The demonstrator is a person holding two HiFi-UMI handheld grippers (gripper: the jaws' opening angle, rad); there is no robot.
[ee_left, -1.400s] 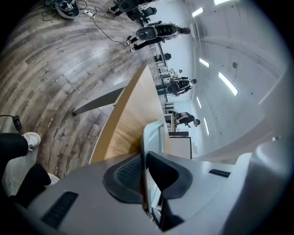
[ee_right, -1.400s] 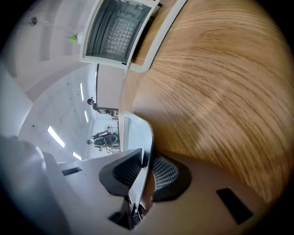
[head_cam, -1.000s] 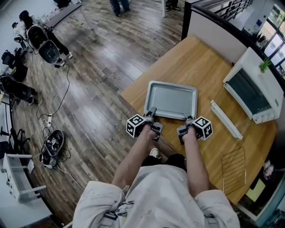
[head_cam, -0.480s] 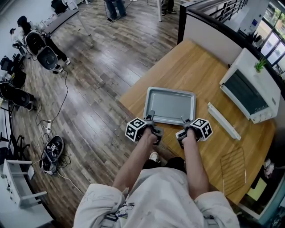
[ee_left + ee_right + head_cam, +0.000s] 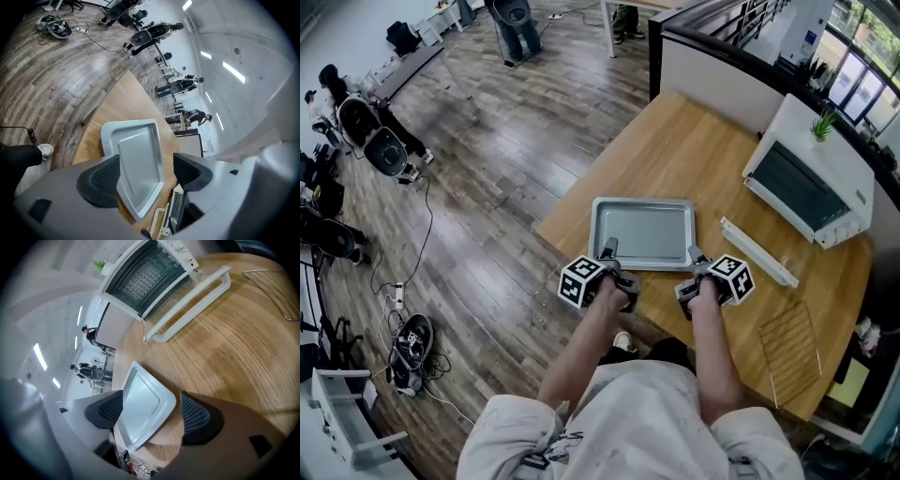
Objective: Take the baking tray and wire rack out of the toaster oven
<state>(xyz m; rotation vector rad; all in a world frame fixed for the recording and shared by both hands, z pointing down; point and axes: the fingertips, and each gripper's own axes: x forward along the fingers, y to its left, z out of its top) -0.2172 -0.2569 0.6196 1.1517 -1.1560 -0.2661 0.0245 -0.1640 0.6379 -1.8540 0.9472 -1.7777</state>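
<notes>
The grey baking tray (image 5: 642, 232) lies flat and empty on the wooden table (image 5: 694, 141), near its front edge. My left gripper (image 5: 607, 249) hovers at the tray's near left corner and my right gripper (image 5: 694, 256) at its near right corner. Both sets of jaws have just been opening. In the left gripper view the tray (image 5: 140, 164) shows beyond the spread pads (image 5: 101, 180), untouched. The right gripper view shows the tray (image 5: 143, 404) the same way. The wire rack (image 5: 789, 349) lies flat on the table to my right. The white toaster oven (image 5: 806, 183) stands at the back right.
The oven's door (image 5: 757, 251) hangs open towards the tray, and the wire rack (image 5: 276, 287) lies past it on the right. A dark partition (image 5: 712, 52) runs behind the table. To the left lies wood floor with cables and chairs (image 5: 370, 141).
Both grippers have let go of the tray's near rim, opened their jaws and lifted a little back from it. The tray stays flat on the table.
</notes>
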